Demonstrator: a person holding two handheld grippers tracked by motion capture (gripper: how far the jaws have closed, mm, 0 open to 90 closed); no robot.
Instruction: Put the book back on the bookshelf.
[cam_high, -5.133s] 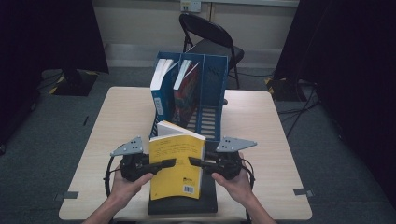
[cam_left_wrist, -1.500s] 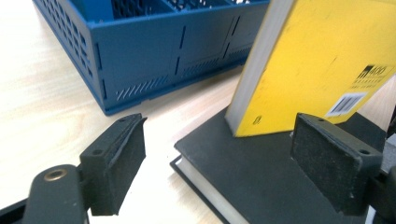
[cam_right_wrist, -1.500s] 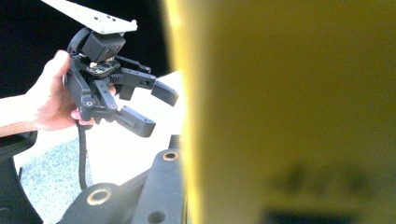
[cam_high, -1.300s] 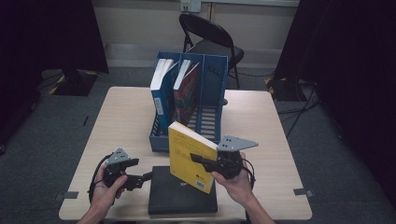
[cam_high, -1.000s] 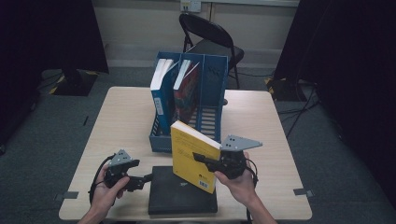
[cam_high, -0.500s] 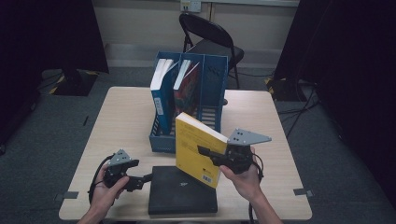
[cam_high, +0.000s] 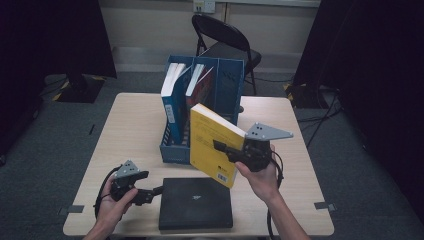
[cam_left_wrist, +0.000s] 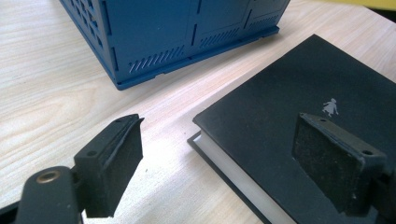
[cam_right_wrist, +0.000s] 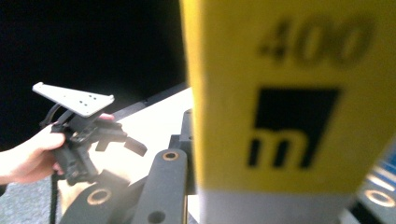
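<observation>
A yellow book (cam_high: 212, 145) hangs tilted above the table in front of the blue file rack (cam_high: 225, 82), with my right gripper (cam_high: 223, 147) shut on its lower right edge. In the right gripper view the yellow book's spine (cam_right_wrist: 280, 93) stands close up between the jaws. A black book (cam_high: 196, 202) lies flat near the table's front edge. My left gripper (cam_high: 151, 192) rests open at the black book's left edge. In the left gripper view its pads (cam_left_wrist: 119, 154) straddle a corner of the black book (cam_left_wrist: 299, 88) without touching it, and the blue rack (cam_left_wrist: 187, 32) stands beyond.
The rack holds a blue-and-white book (cam_high: 171, 97) and a red book (cam_high: 202, 90), both upright in its left slots. A folding chair (cam_high: 225, 40) stands behind the wooden table (cam_high: 130, 130). Dark curtains hang on both sides.
The right gripper has lifted the yellow book off the black book, then carried it up and to the right toward the rack. The left gripper let go and stays beside the black book.
</observation>
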